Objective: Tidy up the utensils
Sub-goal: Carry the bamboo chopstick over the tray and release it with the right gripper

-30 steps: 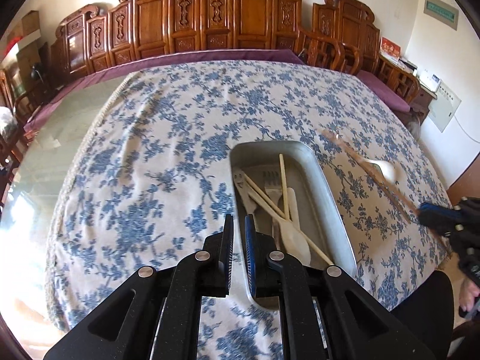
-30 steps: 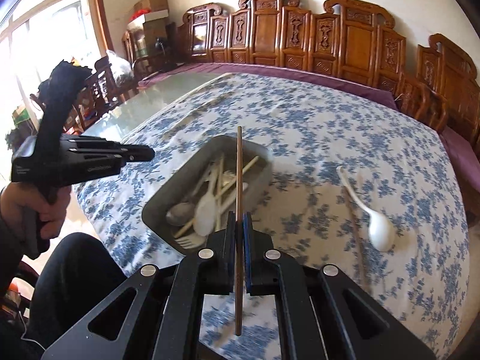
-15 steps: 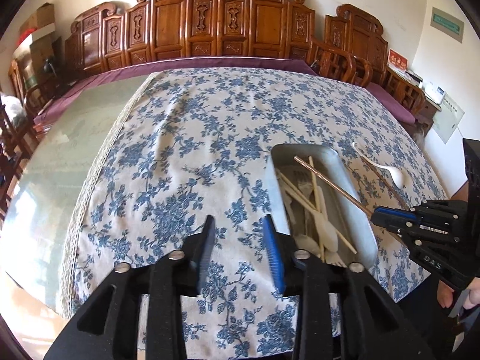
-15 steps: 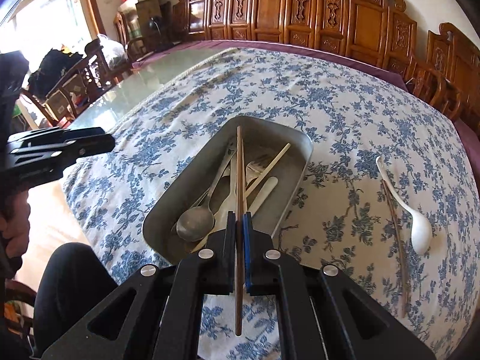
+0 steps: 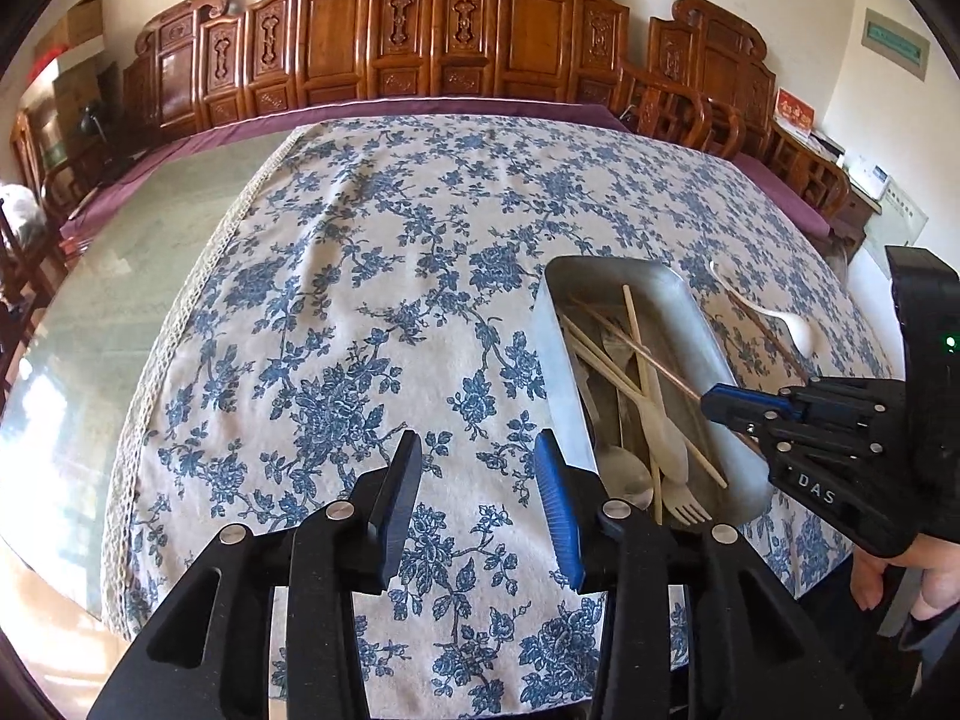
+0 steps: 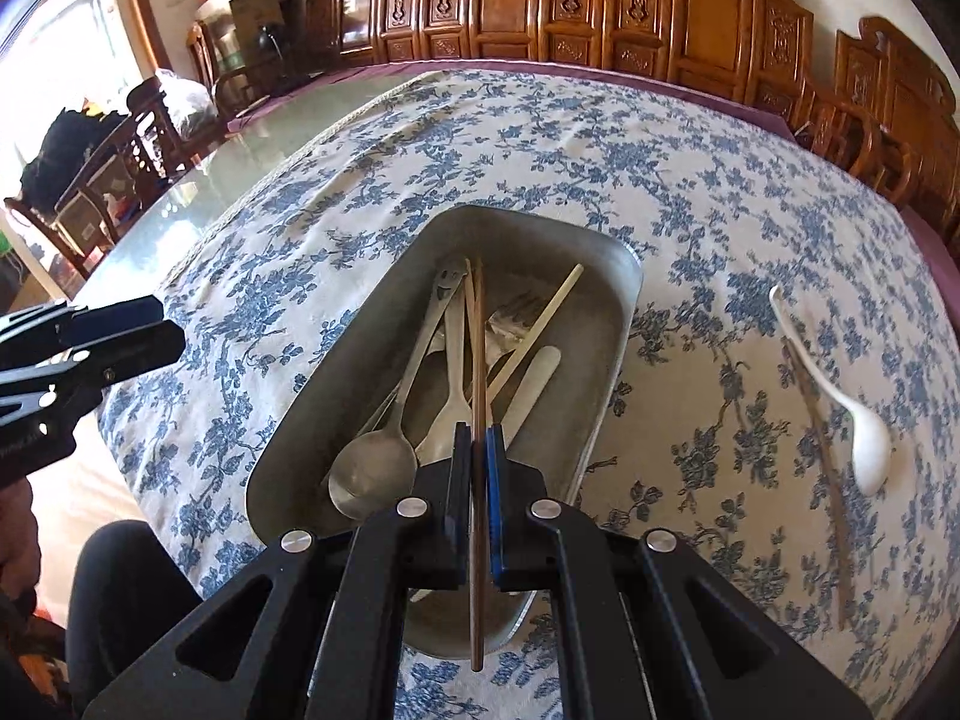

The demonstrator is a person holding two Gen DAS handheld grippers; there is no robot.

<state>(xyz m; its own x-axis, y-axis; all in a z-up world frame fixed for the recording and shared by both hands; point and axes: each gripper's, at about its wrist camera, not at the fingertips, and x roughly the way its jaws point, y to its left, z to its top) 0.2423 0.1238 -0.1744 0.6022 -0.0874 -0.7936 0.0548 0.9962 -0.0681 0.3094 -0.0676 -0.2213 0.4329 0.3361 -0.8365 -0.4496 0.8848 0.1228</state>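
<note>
A metal tray [image 6: 624, 294] [image 5: 555, 360] on the flowered tablecloth holds spoons, a fork and pale chopsticks. My right gripper [image 6: 478, 429] [image 5: 711, 405] is shut on a brown chopstick [image 6: 478, 348] and holds it low over the tray, along its length. My left gripper [image 5: 480, 450] is open and empty over the cloth, left of the tray. A white spoon [image 6: 864, 438] [image 5: 786, 321] and another brown chopstick [image 6: 825, 468] lie on the cloth right of the tray.
Carved wooden chairs [image 5: 456, 30] line the far side of the table. Bare glass tabletop [image 5: 120, 276] lies left of the cloth. A person's leg [image 6: 120, 588] is at the near table edge.
My left gripper has opened and moved left off the tray. My right gripper has brought the brown chopstick forward and down over the tray.
</note>
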